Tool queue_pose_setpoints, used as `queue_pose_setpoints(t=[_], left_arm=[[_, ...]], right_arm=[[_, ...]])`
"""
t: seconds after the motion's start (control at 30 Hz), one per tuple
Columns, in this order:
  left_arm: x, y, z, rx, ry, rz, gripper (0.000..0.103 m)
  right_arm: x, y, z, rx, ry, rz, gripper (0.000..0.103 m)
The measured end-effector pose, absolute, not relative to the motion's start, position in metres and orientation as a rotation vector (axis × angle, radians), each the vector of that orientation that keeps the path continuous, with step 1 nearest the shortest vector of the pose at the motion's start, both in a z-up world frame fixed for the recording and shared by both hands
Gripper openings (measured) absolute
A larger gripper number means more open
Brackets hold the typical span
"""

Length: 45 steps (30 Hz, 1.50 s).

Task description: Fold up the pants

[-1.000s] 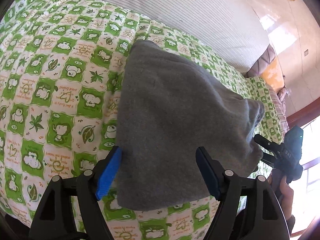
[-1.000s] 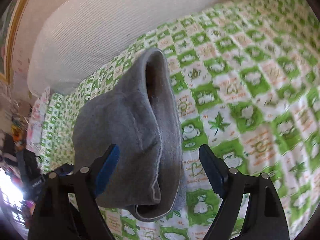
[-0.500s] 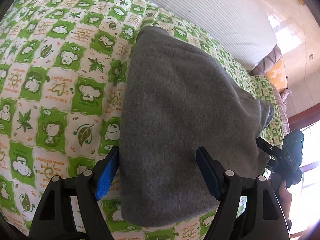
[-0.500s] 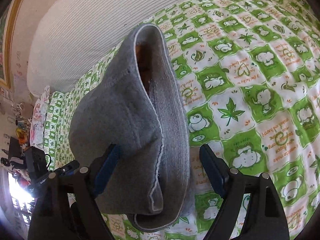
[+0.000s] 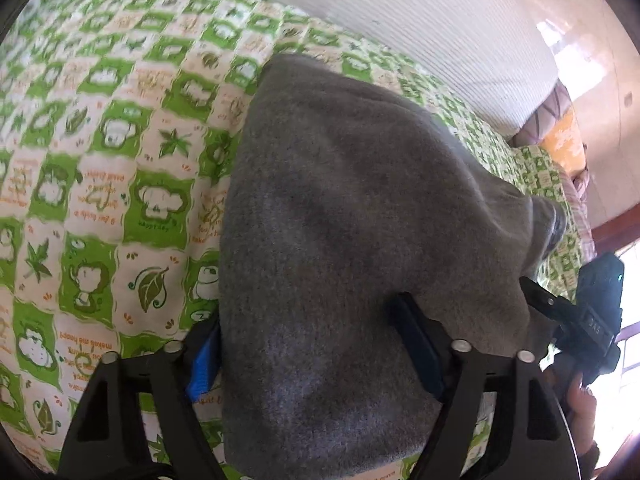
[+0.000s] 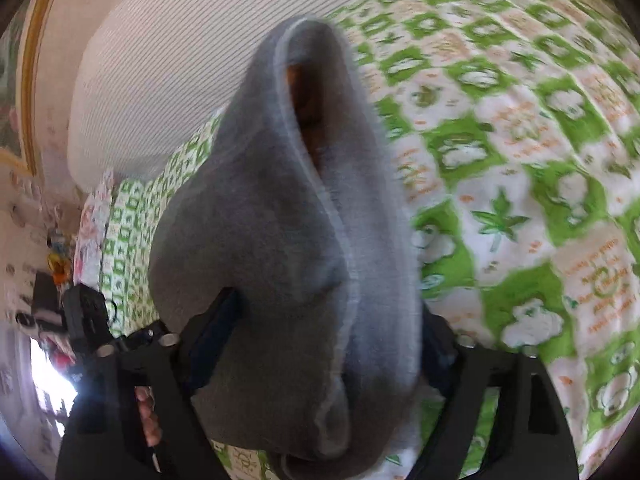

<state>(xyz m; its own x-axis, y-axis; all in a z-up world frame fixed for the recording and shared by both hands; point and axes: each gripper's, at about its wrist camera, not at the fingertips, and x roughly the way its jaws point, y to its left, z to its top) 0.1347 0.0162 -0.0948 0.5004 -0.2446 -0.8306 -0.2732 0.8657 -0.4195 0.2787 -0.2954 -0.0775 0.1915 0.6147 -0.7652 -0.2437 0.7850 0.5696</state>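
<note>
Folded grey pants (image 5: 360, 220) lie on the green-and-white patterned bedsheet (image 5: 100, 208). My left gripper (image 5: 308, 332) is lowered onto their near end. Its jaws are closing, with the cloth filling the gap and the left blue pad (image 5: 202, 368) half hidden behind the pants' edge. In the right wrist view the pants (image 6: 272, 240) show their open end with an orange lining (image 6: 304, 92). My right gripper (image 6: 328, 312) straddles that end, jaws closing, cloth between them and draped over the right finger.
A white striped bolster (image 5: 400, 20) runs along the far side of the bed, seen too in the right wrist view (image 6: 180, 60). The sheet (image 6: 520, 200) spreads to the right. A hand (image 5: 580, 408) holds the other gripper's black housing (image 5: 600, 292) by a bright window.
Both grippers have sunk forward onto the pants. The cloth, which lay beyond the fingertips, now fills the gap between the fingers, and both pairs of jaws have narrowed a little.
</note>
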Motion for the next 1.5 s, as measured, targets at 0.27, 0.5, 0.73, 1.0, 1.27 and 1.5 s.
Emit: queue_pose_setpoints(t=[0.27,0.5,0.73,1.0,1.27,1.5], left_arm=[[0.135,0.003,-0.074,-0.371,1.011,0.058,0.029],[0.122,0.014,-0.066,-0.377,0.971,0.070,0.020],[0.109,0.016,-0.050,-0.352,0.917,0.087,0.018],[0.089,0.053,-0.024,-0.350,0.844,0.170,0.017],[0.068,0.099,-0.004,-0.364,0.779,0.261,0.017],[0.066,0.140,0.003,-0.391,0.751,0.332,0.017]], right_arm=[[0.277,-0.286,-0.068,0.311,1.196,0.641,0.048],[0.277,-0.283,-0.058,0.296,1.155,0.657,0.043],[0.269,-0.274,-0.039,0.266,1.081,0.682,0.039],[0.266,-0.225,-0.016,0.179,0.973,0.789,0.037],[0.273,-0.169,-0.009,0.181,0.935,0.877,0.037],[0.283,-0.124,-0.019,0.208,0.968,0.940,0.037]])
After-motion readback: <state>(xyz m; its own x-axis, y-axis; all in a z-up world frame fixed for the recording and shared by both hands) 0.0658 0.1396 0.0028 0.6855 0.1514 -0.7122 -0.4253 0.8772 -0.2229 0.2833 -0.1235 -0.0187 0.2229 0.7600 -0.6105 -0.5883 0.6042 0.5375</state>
